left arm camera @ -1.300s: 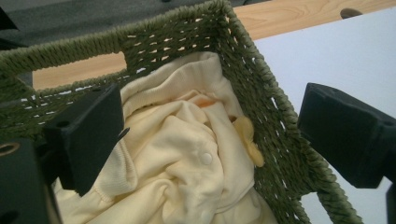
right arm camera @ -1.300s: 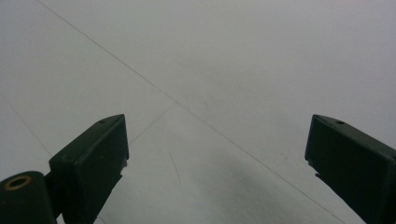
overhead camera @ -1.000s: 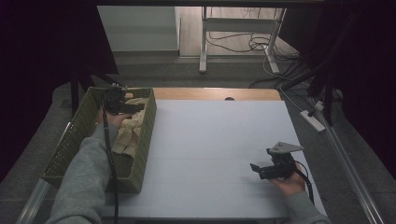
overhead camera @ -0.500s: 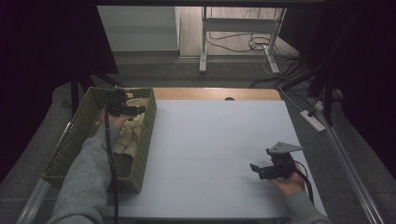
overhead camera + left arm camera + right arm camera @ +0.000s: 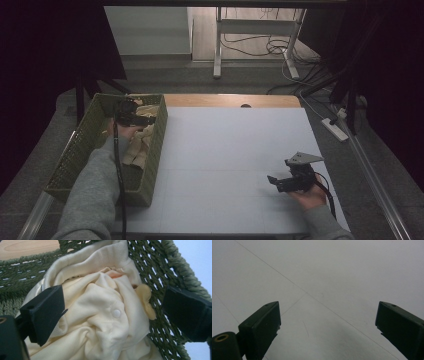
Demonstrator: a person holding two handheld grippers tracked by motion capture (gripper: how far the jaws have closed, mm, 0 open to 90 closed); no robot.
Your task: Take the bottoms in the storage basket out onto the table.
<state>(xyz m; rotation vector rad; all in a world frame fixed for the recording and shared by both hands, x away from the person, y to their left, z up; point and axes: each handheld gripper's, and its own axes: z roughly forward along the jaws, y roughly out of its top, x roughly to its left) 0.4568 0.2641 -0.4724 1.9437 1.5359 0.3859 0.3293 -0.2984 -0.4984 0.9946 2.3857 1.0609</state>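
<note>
Yellow cloth [image 5: 105, 322] lies bunched in the green basket [image 5: 80, 150]. The left claw [image 5: 112, 310] hangs wide open over it, likely about to grab: drop, then pinch. The right claw [image 5: 280, 182] waits open over the desk [image 5: 225, 150].

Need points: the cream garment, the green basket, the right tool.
cream garment [image 5: 105, 325]: left gripper view, on the crumpled fabric just below the snap.
green basket [image 5: 159, 131]: high view, on its right wall.
right tool [image 5: 274, 181]: high view, midway between the open jaw tips.
</note>
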